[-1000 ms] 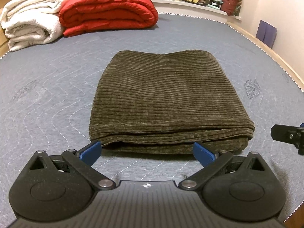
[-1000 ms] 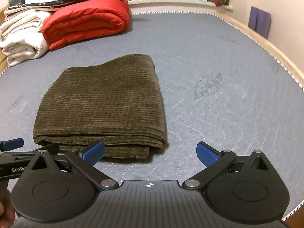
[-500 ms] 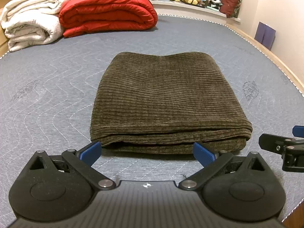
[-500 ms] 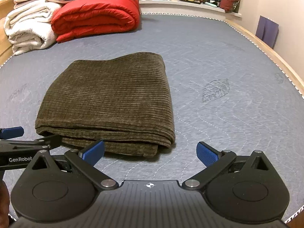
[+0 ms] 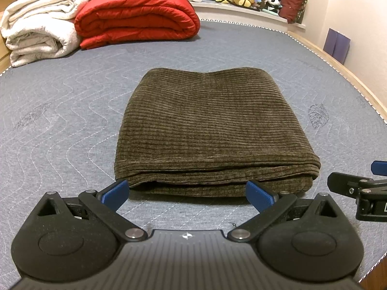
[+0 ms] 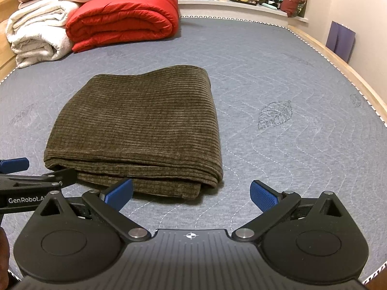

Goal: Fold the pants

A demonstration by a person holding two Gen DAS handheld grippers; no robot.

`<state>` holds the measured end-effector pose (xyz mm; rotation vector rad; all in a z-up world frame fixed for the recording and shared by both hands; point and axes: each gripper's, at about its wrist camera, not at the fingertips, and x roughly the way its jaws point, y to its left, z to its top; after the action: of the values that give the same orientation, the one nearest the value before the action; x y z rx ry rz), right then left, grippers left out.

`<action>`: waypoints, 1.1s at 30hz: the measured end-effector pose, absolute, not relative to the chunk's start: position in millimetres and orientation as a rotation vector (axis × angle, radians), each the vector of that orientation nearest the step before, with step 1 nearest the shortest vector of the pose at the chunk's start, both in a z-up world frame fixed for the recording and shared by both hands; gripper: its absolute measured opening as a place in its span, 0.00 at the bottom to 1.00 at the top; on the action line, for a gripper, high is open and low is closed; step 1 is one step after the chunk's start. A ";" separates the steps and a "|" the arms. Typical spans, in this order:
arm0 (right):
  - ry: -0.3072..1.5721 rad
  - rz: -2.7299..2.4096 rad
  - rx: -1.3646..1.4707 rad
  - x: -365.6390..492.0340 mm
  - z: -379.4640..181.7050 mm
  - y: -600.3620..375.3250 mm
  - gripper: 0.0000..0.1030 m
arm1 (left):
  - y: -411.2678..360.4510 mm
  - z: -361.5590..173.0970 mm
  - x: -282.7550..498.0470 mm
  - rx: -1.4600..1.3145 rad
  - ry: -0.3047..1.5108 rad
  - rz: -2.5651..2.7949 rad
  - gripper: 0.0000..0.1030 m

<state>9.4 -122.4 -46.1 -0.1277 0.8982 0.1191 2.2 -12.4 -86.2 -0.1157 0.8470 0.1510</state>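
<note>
- The pants [image 5: 212, 130] look fully folded already, a neat stack on the mattress [image 5: 63, 111].
- Left gripper [image 5: 187, 192] and right gripper [image 6: 191, 193] are spread wide just short of the pants' near edge, nothing held.
- Probably only a tidy-up or pull-back is needed.

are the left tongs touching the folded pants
Apart: the left wrist view shows bare mattress between the open left tongs and the pants.

Folded pants [image 5: 212, 130] mid-mattress [image 5: 60, 111]; quilt [image 5: 137, 17] behind, towels [image 5: 38, 31] left of quilt.
</note>
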 end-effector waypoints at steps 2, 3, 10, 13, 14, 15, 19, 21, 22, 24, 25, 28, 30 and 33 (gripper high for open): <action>0.898 0.119 -0.128 9.1 -46.1 -122.8 0.99 | -12.9 -85.6 2.1 -0.113 0.846 0.150 1.00; 0.898 0.120 -0.128 9.2 -46.1 -122.9 0.99 | -12.5 -85.7 1.8 -0.114 0.845 0.150 1.00; 0.897 0.122 -0.131 8.9 -45.5 -122.7 0.99 | -11.9 -85.2 1.5 -0.113 0.839 0.147 1.00; 0.898 0.121 -0.133 8.9 -46.2 -122.7 0.99 | -12.5 -84.8 1.7 -0.108 0.836 0.145 1.00; 0.900 0.120 -0.132 9.0 -46.4 -122.8 0.99 | -11.9 -85.1 1.5 -0.108 0.836 0.145 1.00; 0.900 0.120 -0.130 9.0 -46.5 -122.7 0.99 | -12.1 -85.2 1.5 -0.108 0.836 0.144 1.00; 0.898 0.121 -0.132 8.6 -46.0 -122.2 0.99 | -13.1 -84.7 1.3 -0.103 0.831 0.142 1.00; 0.898 0.122 -0.132 8.6 -46.1 -122.1 0.99 | -13.3 -84.3 1.2 -0.103 0.829 0.140 1.00; 0.899 0.122 -0.132 8.7 -46.3 -122.2 0.99 | -13.4 -84.5 1.1 -0.102 0.827 0.139 1.00; 0.899 0.121 -0.132 8.6 -46.2 -121.8 0.99 | -13.8 -84.2 0.7 -0.099 0.825 0.137 1.00; 0.899 0.121 -0.133 8.6 -46.2 -121.6 0.99 | -13.9 -83.9 0.7 -0.098 0.823 0.135 1.00; 0.898 0.120 -0.132 8.5 -46.2 -121.4 0.99 | -13.1 -84.1 0.7 -0.097 0.823 0.132 1.00; 0.897 0.121 -0.132 8.6 -46.4 -121.6 0.99 | -12.9 -83.9 0.6 -0.096 0.820 0.132 1.00; 0.899 0.121 -0.132 8.5 -46.5 -121.7 0.99 | -13.1 -83.4 0.3 -0.093 0.817 0.129 1.00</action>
<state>8.5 -121.7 -46.5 -0.1318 0.8986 0.1214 0.3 -13.1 -83.4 -0.0929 0.8173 0.1290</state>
